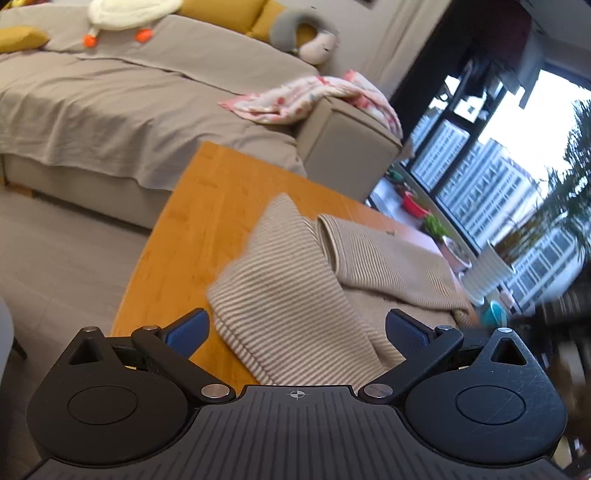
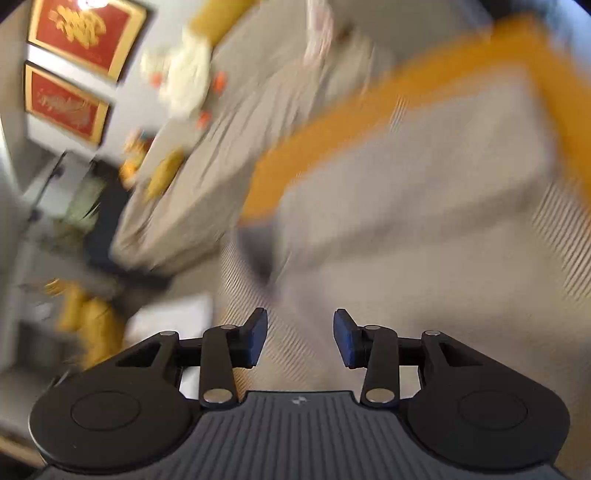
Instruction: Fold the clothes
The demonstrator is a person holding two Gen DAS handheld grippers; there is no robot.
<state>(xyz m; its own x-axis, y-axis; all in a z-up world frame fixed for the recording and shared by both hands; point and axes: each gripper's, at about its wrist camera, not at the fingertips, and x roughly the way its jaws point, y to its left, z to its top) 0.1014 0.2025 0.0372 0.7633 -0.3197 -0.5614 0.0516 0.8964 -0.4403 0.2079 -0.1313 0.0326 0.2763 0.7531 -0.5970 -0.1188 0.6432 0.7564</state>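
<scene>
A striped beige sweater [image 1: 295, 295] is seen lying rumpled on the orange wooden worktop [image 1: 207, 206], one part folded over toward the near left edge, the rest spread to the right; the left tool [image 1: 297, 332] is held just above its near part, jaws spread wide, blue pads [image 1: 188, 332] clear of the cloth and nothing gripped. In the right wrist view the scene is heavily blurred; the right tool [image 2: 300, 338] is shown over the same sweater [image 2: 406, 221], jaws partly apart, with striped cloth seen beyond the gap but no fabric pinched between the pads [image 2: 258, 338]; whether cloth is touched cannot be told. Beyond the worktop a sofa [image 1: 110, 110] under a grey-brown cover is seen, with a pink patterned blanket [image 1: 306, 99] draped over its right armrest, yellow cushions [image 1: 221, 11] at the back and a cream plush toy [image 1: 129, 13]; a large window [image 1: 480, 166] is seen on the far right; two red framed pictures [image 2: 74, 55] hang on the wall.
</scene>
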